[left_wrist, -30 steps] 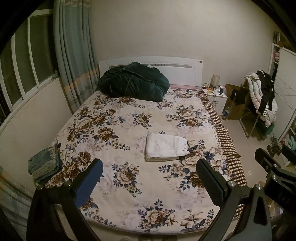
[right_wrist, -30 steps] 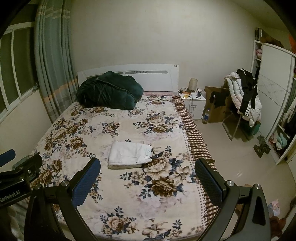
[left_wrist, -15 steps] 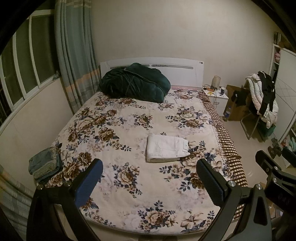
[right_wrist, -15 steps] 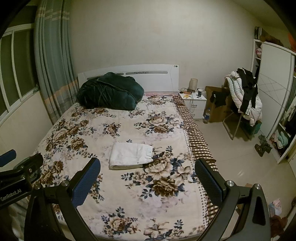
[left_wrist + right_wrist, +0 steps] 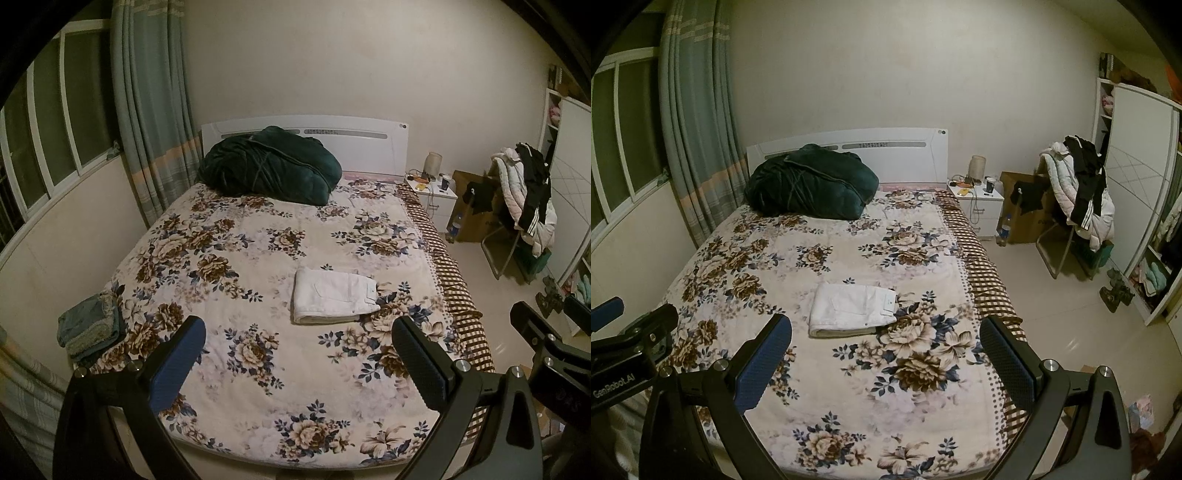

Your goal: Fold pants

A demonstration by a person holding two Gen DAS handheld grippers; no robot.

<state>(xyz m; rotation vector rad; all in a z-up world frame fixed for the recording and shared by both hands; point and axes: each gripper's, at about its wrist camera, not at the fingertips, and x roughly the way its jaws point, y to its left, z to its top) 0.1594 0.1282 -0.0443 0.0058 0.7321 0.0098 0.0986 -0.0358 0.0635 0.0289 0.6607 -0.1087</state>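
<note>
Left wrist view: left gripper [image 5: 297, 354] held above the foot of the bed [image 5: 207, 413], jaws spread wide and holding nothing. White pants [image 5: 334, 295] lying folded into a compact rectangle on the floral bedspread, right of the bed's middle, well apart from both fingertips. Dark green quilt [image 5: 269, 166] bundled against the white headboard [image 5: 369, 144]. Small pile of folded blue-green clothes [image 5: 90, 332] at the bed's left edge, near the blue-padded left finger. Nightstand [image 5: 436, 195] beside the headboard, chair [image 5: 524, 206] draped with jackets farther right. Part of the right gripper [image 5: 554, 343] visible at the right border.

Right wrist view: right gripper [image 5: 884, 352] likewise above the foot of the bed [image 5: 923, 424], jaws released wide, gripping nothing. White pants [image 5: 851, 308] folded flat on the bedspread, seen between the two fingers and beyond them, touching neither. Dark green quilt [image 5: 812, 184] at the headboard [image 5: 912, 155], curtain [image 5: 698, 129] to the left, nightstand [image 5: 979, 201] and chair [image 5: 1075, 192] to the right, wardrobe [image 5: 1137, 177] at the far right. Body of the left gripper [image 5: 631, 343] at the left edge.
</note>
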